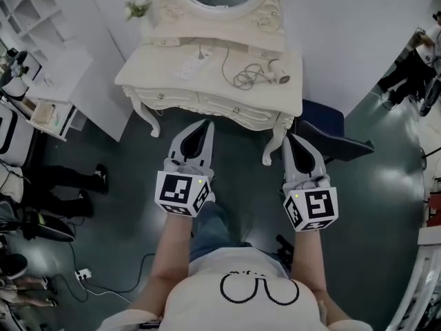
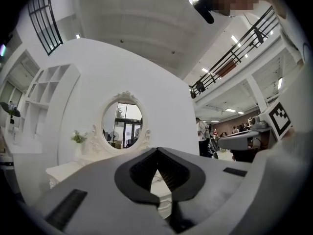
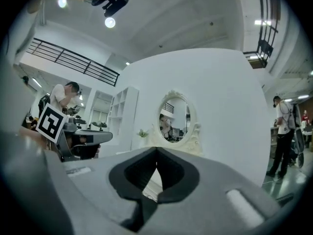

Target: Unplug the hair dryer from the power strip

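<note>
Hair dryer [image 1: 279,76] lay on the white tabletop [image 1: 148,71]; from the left came the power strip [image 1: 187,66], the coiled cord [image 1: 247,78], then the dryer. Short of the tabletop, left gripper [image 1: 206,125] and right gripper [image 1: 289,138] hung apart, fingers clenched, empty.

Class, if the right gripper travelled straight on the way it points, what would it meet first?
Probably the dressing table, at its front edge. The right gripper, shut and empty, points level at it, but depth is unclear.
</note>
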A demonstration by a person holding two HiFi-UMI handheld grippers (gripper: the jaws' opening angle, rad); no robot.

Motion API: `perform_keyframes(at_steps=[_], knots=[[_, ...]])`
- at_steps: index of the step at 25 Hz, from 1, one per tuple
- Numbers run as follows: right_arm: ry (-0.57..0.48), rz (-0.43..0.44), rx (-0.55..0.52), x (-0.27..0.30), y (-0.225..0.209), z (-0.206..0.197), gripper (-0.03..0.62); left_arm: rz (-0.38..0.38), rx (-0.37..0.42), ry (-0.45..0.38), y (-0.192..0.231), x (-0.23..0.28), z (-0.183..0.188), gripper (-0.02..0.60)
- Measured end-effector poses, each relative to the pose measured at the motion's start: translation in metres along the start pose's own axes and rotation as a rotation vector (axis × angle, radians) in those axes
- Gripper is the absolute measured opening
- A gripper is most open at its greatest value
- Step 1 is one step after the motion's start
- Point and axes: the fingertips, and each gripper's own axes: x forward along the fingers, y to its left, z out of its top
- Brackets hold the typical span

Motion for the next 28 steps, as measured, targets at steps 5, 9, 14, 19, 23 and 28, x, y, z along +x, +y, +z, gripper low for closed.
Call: perform_keyframes(at_steps=[5, 9, 14, 19, 23, 28], knots=[[0.013, -0.002, 0.034, 0.09, 0.011, -0.003, -0.002, -0.032, -0.003, -0.008, 0.076, 0.039, -0.001, -0.002], [0.034, 0.033, 0.07, 0.162, 0.033, -0.005, -0.001, -0.017, -0.003, 0.017, 0.145, 0.064, -0.008, -0.002], [0.036, 0.053, 0.079, 0.238, 0.051, 0.0, -0.001, -0.024, -0.021, 0.061, 0.215, 0.093, -0.019, -0.002], [0.061, 0.072, 0.067, 0.289, 0.068, -0.006, -0.002, -0.041, -0.06, 0.091, 0.26, 0.107, -0.033, -0.002], [0.093, 0.106, 0.073, 0.321, 0.076, -0.016, -0.002, -0.037, -0.096, 0.117, 0.287, 0.119, -0.045, -0.002], [0.109, 0.122, 0.099, 0.362, 0.075, -0.027, 0.0, -0.044, -0.142, 0.149, 0.316, 0.14, -0.061, 0.078]])
